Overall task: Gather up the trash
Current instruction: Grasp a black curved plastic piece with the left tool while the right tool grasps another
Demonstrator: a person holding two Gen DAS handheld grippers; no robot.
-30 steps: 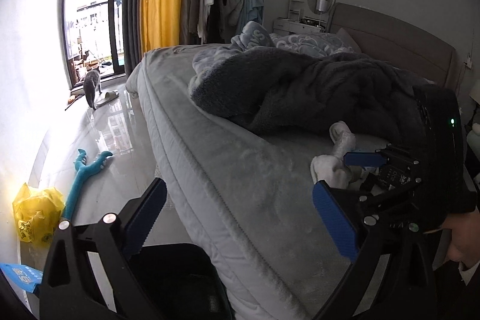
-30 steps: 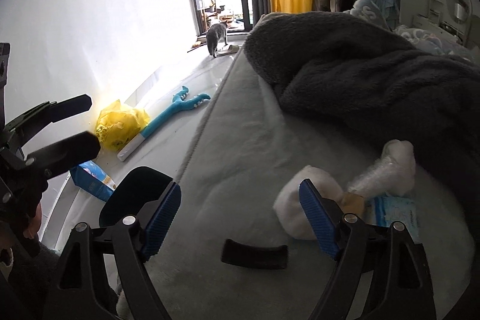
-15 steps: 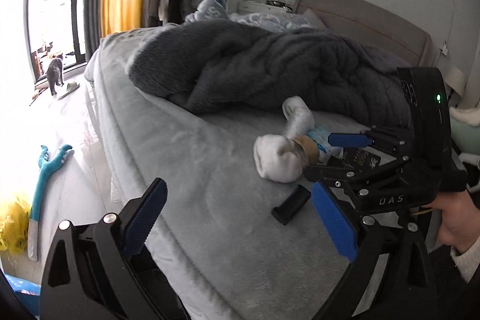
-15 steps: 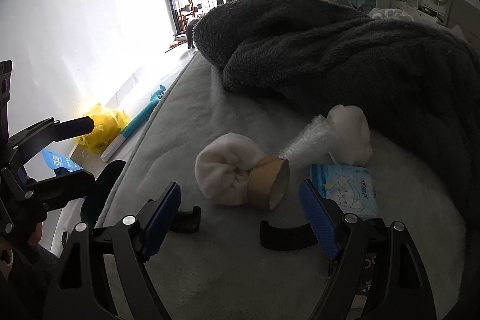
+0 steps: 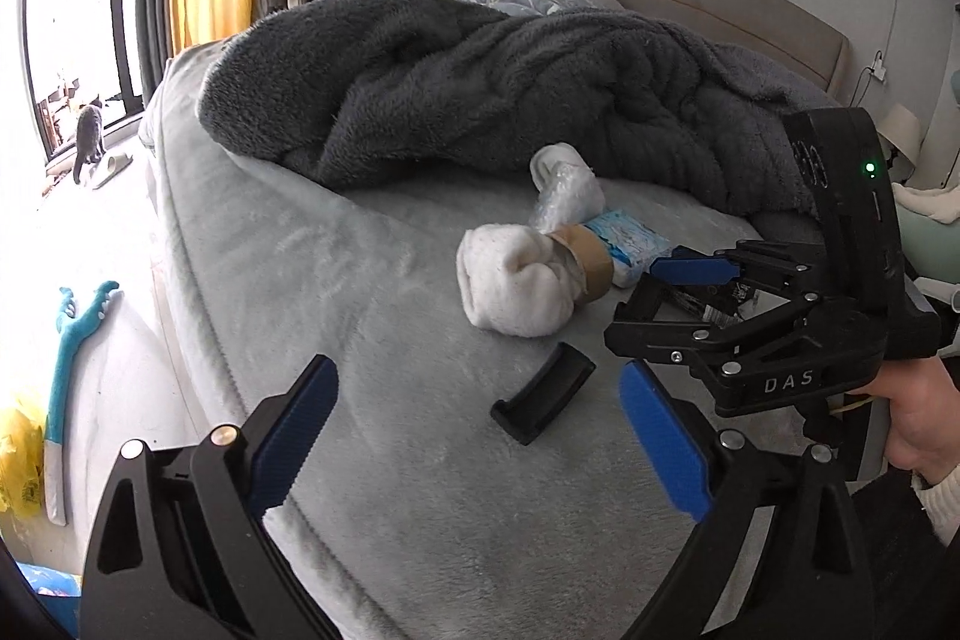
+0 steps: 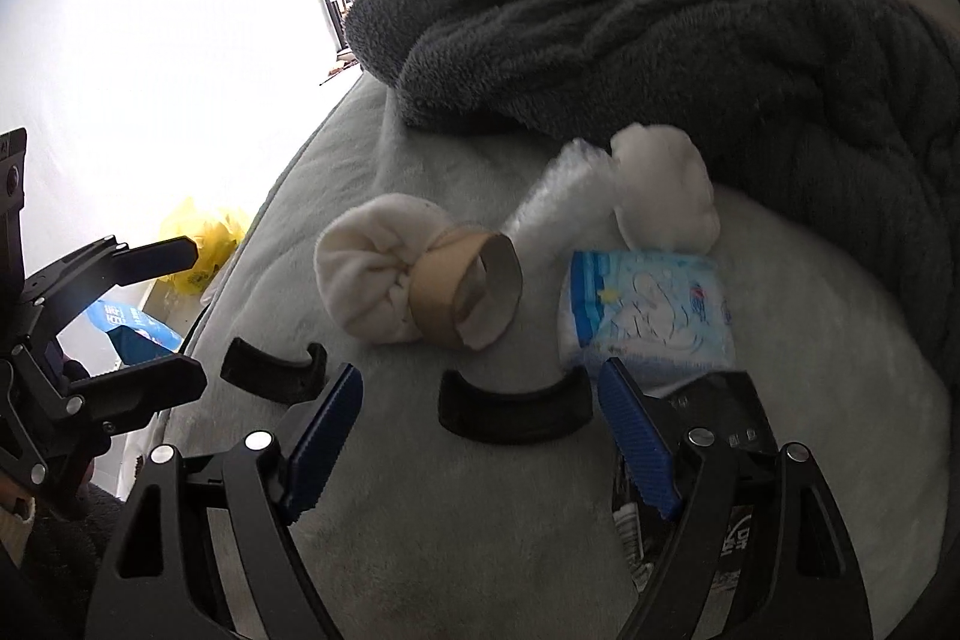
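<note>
Both grippers are closing in on the bed pile vs half a sec ago, trash looks bigger in both cams. Right gripper [image 6: 480, 436] is spread wide, holding nothing, hovering over the curved black plastic piece [image 6: 513, 415], which is lying crosswise btwn its fingers. Cardboard tape roll [image 6: 465, 289] is just beyond, tissue pack [image 6: 648, 313] fwd-right. Left gripper [image 5: 480, 442] is also wide, empty, further back. Right is nearer imo. Mattress edge [image 5: 198, 316] is off to the left, plenty of room.
</note>
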